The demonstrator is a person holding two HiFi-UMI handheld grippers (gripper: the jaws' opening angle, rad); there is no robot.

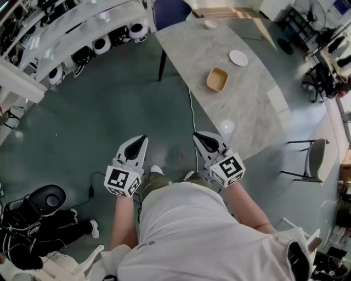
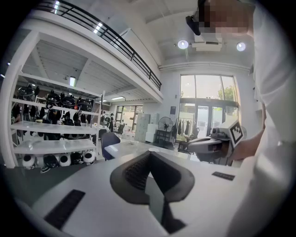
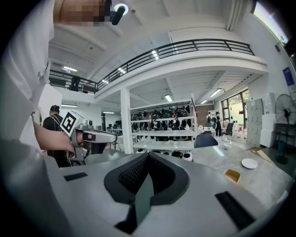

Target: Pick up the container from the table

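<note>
The person in a white shirt [image 1: 192, 236] is standing over the green floor [image 1: 82, 126] and holding two tools out in front, side by side and apart, both pointing slightly downward. The left hand-held gripper [image 1: 142, 140] is showing its two dark jaws pressed together, the padded faces meeting in one closed seam with nothing between them, and it is touching nothing. The right hand-held gripper [image 1: 198, 136] is showing the same: jaws together, empty and clear of everything around it. In the head view its tip is hanging over the floor, just short of the near edge of the grey marbled desk [image 1: 258, 115]. A thin cable [image 1: 193, 118] is running along the floor beside that edge. The container [image 1: 217, 79], a tan square open-topped tub, is sitting upright on the desk, well ahead of the right hand-held gripper and untouched. In the right gripper view it is appearing to the right of the jaws. Just past it a white plate [image 1: 238, 57] is lying flat, near but not touching it, and a small white bowl [image 1: 210, 24] is resting towards the far end. A dark blue chair [image 1: 170, 11] is standing beyond the desk's far corner. Off to the left, white shelves [image 1: 71, 33] are carrying rows of round black-and-white items.
</note>
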